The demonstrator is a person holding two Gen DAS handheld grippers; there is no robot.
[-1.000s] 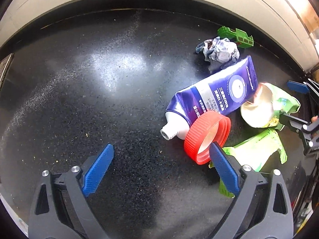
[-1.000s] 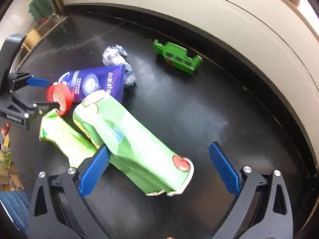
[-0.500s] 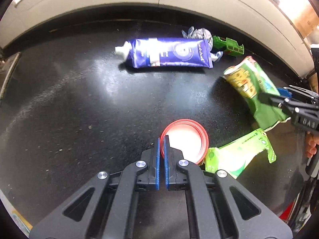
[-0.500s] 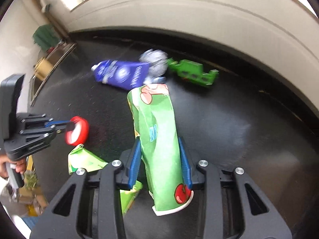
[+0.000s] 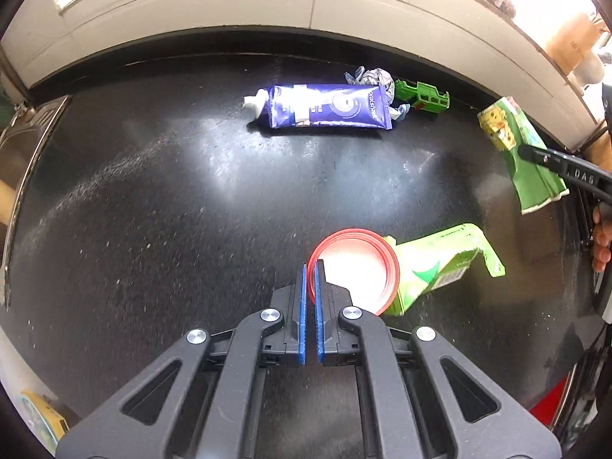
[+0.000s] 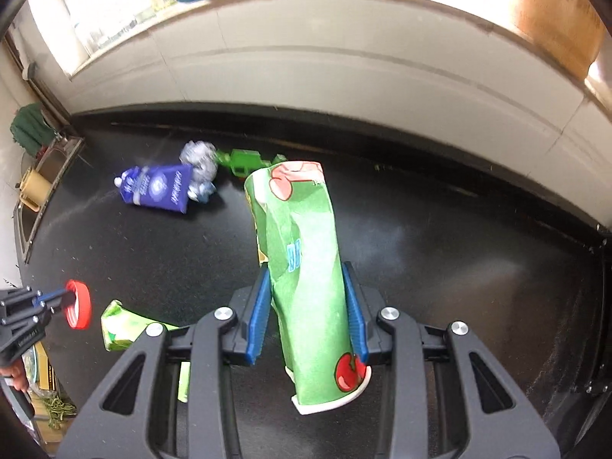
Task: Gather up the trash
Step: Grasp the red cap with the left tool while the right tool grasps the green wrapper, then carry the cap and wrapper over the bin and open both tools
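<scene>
Left claw (image 5: 310, 279) fully closed, blue pads pinching the rim of the red jar lid (image 5: 355, 271); lid held edge-on between the pads, white inside facing the camera, lifted off the black tabletop (image 5: 172, 191). Right claw (image 6: 308, 306) clamped on a crushed green paper cup (image 6: 302, 260), pads pressing both sides at mid-body, white rim end toward the camera, other end pointing away; cup is up off the tabletop.

Still on the tabletop: green snack wrapper (image 5: 440, 264) lying flat just right of the lid in the left wrist view, below and left of the held cup in the right wrist view. Purple toothpaste tube (image 5: 325, 107) lies near the back edge, white nozzle to the left. Crumpled grey-blue paper wad (image 5: 373, 76) touches the tube's flat end. Green plastic toy piece (image 5: 422, 95) just beside the wad, close to the back wall (image 5: 267, 19). Sink (image 6: 42, 191) at far left edge.
</scene>
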